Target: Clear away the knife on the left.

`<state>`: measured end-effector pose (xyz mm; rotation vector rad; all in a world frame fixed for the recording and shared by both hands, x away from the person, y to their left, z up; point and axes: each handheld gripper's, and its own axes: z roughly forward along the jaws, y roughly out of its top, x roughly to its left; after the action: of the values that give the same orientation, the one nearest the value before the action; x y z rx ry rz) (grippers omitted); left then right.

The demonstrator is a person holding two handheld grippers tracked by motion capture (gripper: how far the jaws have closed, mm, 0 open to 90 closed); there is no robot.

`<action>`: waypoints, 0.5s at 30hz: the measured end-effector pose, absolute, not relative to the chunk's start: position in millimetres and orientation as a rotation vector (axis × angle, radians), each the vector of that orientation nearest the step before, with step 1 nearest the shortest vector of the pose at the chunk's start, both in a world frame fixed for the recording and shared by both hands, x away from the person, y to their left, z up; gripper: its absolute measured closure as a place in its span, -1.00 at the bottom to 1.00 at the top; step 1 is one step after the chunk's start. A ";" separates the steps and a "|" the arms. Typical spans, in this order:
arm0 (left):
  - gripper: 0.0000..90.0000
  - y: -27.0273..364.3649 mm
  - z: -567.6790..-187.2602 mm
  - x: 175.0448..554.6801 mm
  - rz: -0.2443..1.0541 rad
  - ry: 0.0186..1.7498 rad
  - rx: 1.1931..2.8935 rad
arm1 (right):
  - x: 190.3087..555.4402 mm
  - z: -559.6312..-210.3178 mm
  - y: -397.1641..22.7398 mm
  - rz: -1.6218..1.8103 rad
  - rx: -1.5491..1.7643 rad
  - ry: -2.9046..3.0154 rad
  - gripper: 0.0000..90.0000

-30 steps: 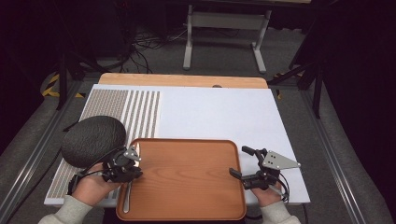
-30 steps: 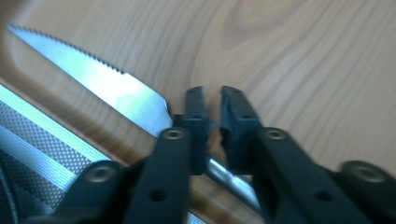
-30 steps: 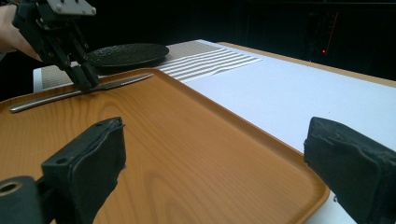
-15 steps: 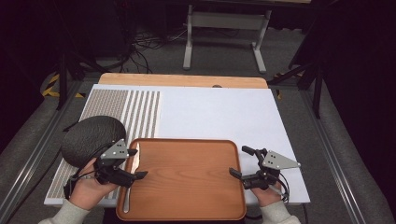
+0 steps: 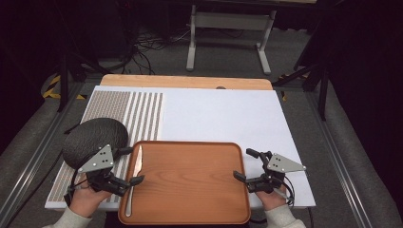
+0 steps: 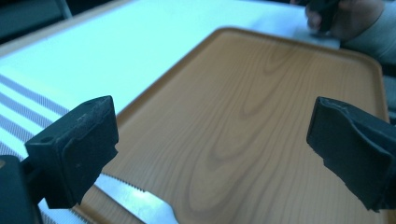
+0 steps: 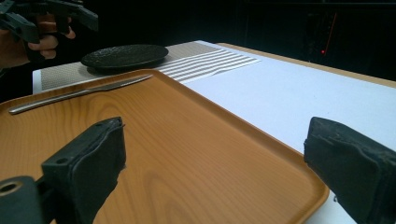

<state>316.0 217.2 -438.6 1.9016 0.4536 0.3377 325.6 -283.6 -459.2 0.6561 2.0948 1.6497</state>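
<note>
Left gripper (image 5: 129, 166) fingers have just sprung apart at lower left, knife (image 5: 134, 176) now lying free on the tray (image 5: 190, 183); right gripper (image 5: 246, 165) fingers apart, idle.

Left gripper (image 5: 129, 166) jaws have just been opening, nothing between them; right gripper (image 5: 246, 164) jaws gape.

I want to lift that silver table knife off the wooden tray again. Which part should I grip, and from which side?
Probably grip the silver table knife by its narrow handle, the end nearest the person, coming straight down with the left gripper, jaws across its width. It lies flat along the brown wooden tray's left edge, beside the raised rim, so a sideways approach looks blocked; the serrated blade is thin.
</note>
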 end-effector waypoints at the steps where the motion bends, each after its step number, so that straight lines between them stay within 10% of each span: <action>1: -0.95 218.6 -440.4 314.7 0.342 0.454 1.884 | 325.5 -459.2 -283.7 1.650 0.655 2.095 -0.86; 15: -0.99 244.1 -467.6 307.0 0.377 0.508 1.726 | 325.0 -459.0 -284.5 1.652 0.654 2.091 -0.86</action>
<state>307.0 244.1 -467.6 1.7259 0.5083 0.3769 325.0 -284.5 -459.0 0.6539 2.0909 1.6519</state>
